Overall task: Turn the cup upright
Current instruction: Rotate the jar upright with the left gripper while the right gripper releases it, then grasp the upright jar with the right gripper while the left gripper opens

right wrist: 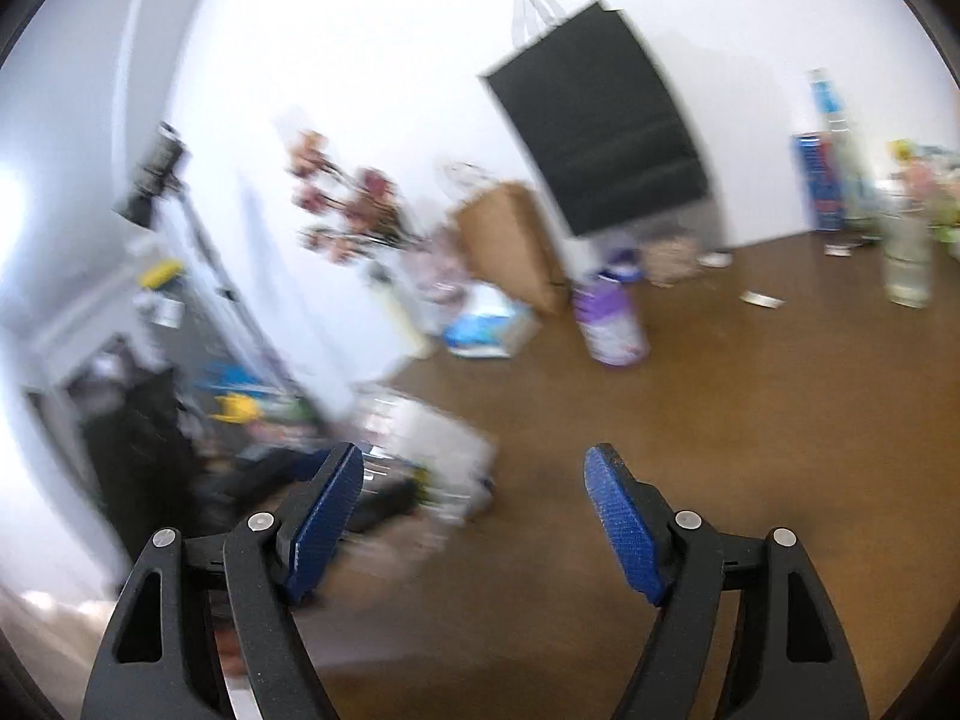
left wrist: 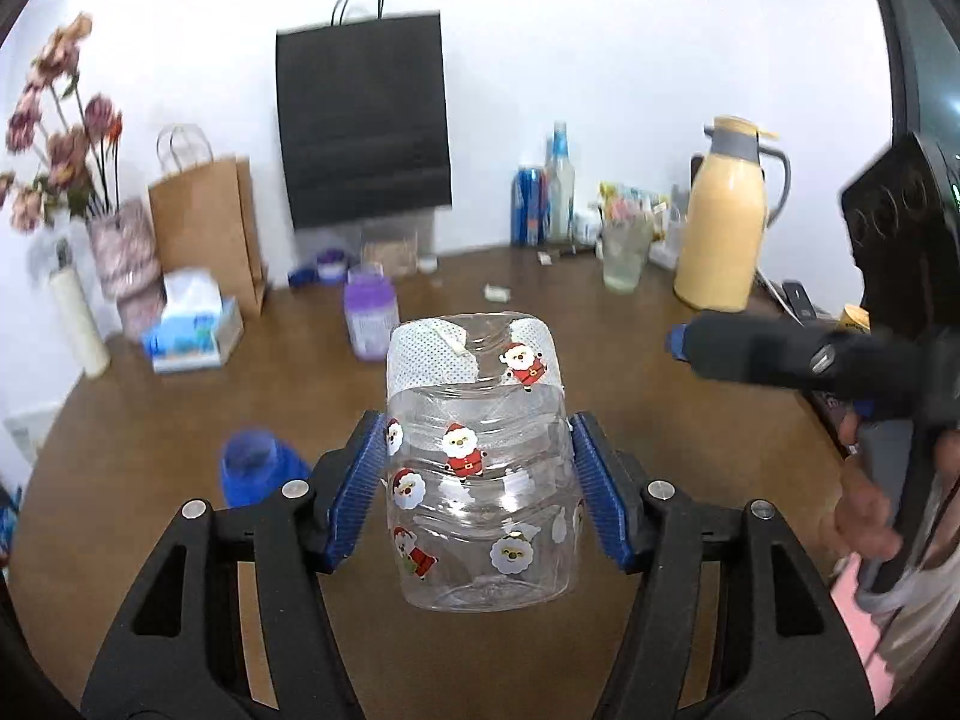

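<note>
A clear plastic cup point(left wrist: 480, 468) with Santa stickers and a white dotted band is between the blue pads of my left gripper point(left wrist: 477, 489), which is shut on its sides. The cup is held above the brown table point(left wrist: 690, 480), its band end pointing away from the camera. My right gripper point(right wrist: 474, 528) is open and empty over the table; it also shows in the left wrist view point(left wrist: 780, 354) at the right. In the blurred right wrist view the cup point(right wrist: 432, 456) shows at the left behind the left finger.
A blue cup point(left wrist: 258, 468) lies at the left. A purple jar point(left wrist: 371, 315), tissue box point(left wrist: 192, 330), brown bag point(left wrist: 207, 228), black bag point(left wrist: 363, 120), flower vase point(left wrist: 123, 252), glass point(left wrist: 624, 258), cans and bottle point(left wrist: 543, 192) and yellow thermos point(left wrist: 729, 216) line the back.
</note>
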The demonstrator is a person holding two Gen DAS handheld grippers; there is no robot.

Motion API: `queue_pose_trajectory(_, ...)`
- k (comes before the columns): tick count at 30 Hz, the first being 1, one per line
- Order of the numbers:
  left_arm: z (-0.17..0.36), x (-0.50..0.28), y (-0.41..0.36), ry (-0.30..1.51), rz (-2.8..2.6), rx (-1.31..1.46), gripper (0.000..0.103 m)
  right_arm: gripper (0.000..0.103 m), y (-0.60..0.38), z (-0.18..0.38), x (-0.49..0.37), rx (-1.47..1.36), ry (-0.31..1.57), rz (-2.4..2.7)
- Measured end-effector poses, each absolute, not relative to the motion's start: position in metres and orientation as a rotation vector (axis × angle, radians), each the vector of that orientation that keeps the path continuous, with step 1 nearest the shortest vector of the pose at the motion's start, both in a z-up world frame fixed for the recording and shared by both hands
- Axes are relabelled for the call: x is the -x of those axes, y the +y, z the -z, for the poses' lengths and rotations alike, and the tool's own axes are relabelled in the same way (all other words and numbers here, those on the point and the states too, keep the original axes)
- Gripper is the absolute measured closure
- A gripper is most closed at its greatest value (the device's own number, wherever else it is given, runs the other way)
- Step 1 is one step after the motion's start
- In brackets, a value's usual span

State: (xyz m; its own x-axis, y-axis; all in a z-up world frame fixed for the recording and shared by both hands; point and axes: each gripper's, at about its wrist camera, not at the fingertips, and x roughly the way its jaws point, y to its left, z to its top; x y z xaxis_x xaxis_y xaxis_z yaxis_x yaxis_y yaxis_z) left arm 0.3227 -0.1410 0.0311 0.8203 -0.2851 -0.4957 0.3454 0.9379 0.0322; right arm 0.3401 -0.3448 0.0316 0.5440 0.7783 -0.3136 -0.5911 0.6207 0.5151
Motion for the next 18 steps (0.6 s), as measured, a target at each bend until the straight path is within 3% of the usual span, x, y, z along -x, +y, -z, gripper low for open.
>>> queue_pose_trajectory(7, -0.062, -0.354, -0.145, 0.337, 0.364, -0.179, 0.045, 0.022, -0.317, -0.053, -0.413, -0.473, 0.670, -1.048)
queue_pose_trajectory(10, -0.063, -0.368, -0.140, 0.308, 0.338, -0.149, 0.046, 0.020, -0.316, -0.043, -0.451, -0.665, 0.744, -1.104)
queue_pose_trajectory(16, -0.066, -0.392, -0.127, 0.300, 0.374, -0.099, 0.046, 0.022, -0.298, -0.022, -0.498, -0.733, 0.830, -1.129)
queue_pose_trajectory(17, -0.065, -0.395, -0.129, 0.295, 0.385, -0.118, 0.046, 0.024, -0.299, -0.020, -0.504, -0.746, 0.833, -1.140)
queue_pose_trajectory(18, -0.064, -0.397, -0.130, 0.297, 0.384, -0.126, 0.045, 0.035, -0.296, -0.020, -0.506, -0.744, 0.814, -1.143)
